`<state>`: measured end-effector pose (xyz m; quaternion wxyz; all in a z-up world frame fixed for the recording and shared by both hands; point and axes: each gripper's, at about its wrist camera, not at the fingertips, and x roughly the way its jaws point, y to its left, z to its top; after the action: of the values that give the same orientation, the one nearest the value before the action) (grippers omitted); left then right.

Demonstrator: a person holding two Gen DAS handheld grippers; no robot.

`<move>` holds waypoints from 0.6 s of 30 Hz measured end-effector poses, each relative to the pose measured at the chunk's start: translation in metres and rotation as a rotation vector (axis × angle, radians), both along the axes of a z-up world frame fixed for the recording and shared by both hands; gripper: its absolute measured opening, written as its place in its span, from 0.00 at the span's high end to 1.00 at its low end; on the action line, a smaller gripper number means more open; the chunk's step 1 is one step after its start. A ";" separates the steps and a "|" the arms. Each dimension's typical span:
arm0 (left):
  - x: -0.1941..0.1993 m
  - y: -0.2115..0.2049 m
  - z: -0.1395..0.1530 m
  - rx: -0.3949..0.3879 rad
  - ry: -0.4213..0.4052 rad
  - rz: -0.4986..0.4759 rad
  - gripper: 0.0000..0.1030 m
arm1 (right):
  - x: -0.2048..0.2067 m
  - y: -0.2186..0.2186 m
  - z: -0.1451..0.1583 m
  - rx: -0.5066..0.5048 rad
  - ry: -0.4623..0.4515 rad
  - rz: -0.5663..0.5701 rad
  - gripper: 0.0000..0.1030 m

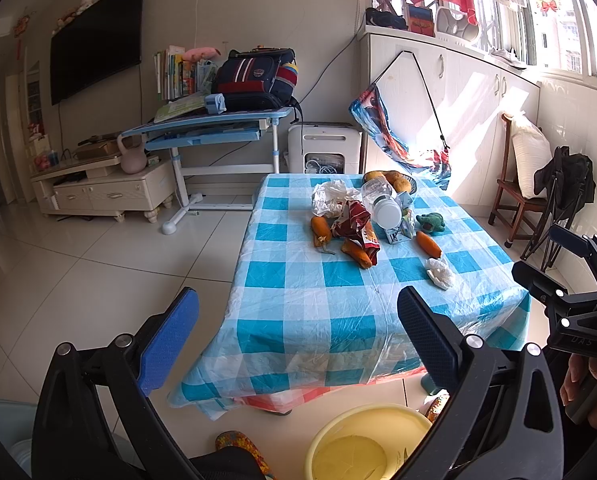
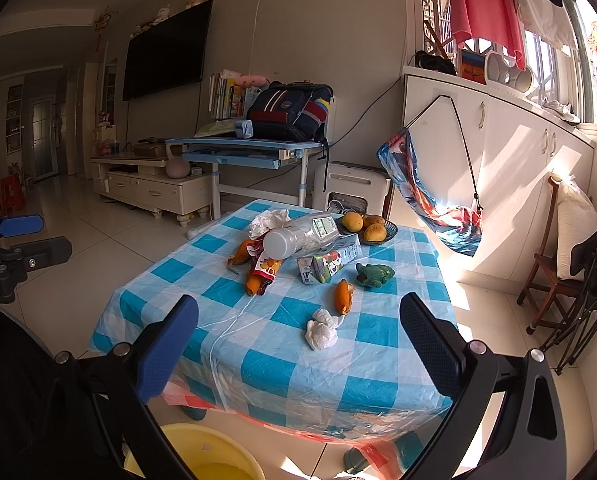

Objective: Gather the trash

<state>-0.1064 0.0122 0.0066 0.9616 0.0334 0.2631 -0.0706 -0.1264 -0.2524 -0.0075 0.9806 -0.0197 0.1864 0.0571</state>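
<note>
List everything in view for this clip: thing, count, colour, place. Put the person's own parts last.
table: 1, blue-white checked cloth, room centre
plastic bottle: 1, clear with white cap, lying on the trash pile
drink carton: 1, green-white, beside the bottle
snack wrapper: 1, red, under the bottle's cap end
orange peels: several, orange, mid-table
crumpled tissue: 1, white, nearest the front edge
plastic bag: 1, white, far left of the pile
toy frog: 1, green, right of the carton
fruit bowl: 1, dark, far edge, yellow-orange fruit inside
basin: 1, yellow, floor below the table
left gripper: open, empty
right gripper: open, empty
</note>
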 end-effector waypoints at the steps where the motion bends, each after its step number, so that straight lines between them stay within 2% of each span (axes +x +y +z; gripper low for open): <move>1: 0.000 0.000 0.000 0.000 0.000 0.000 0.07 | 0.000 0.000 0.000 0.000 0.000 0.000 0.06; 7: 0.000 -0.001 -0.001 0.002 0.011 -0.002 0.07 | 0.000 -0.001 0.000 0.014 0.007 0.002 0.06; 13: 0.012 0.010 -0.005 -0.010 0.075 0.015 0.07 | 0.005 0.001 0.002 0.072 0.026 0.018 0.06; 16: 0.028 0.022 -0.007 -0.083 0.106 -0.005 0.07 | 0.014 0.000 0.001 0.064 0.064 0.028 0.06; 18: 0.047 0.023 -0.010 -0.103 0.133 -0.008 0.07 | 0.023 -0.003 0.000 0.083 0.100 0.039 0.06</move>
<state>-0.0597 0.0351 -0.0033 0.9421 -0.0200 0.3225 -0.0900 -0.1035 -0.2556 -0.0077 0.9688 0.0203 0.2321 0.0850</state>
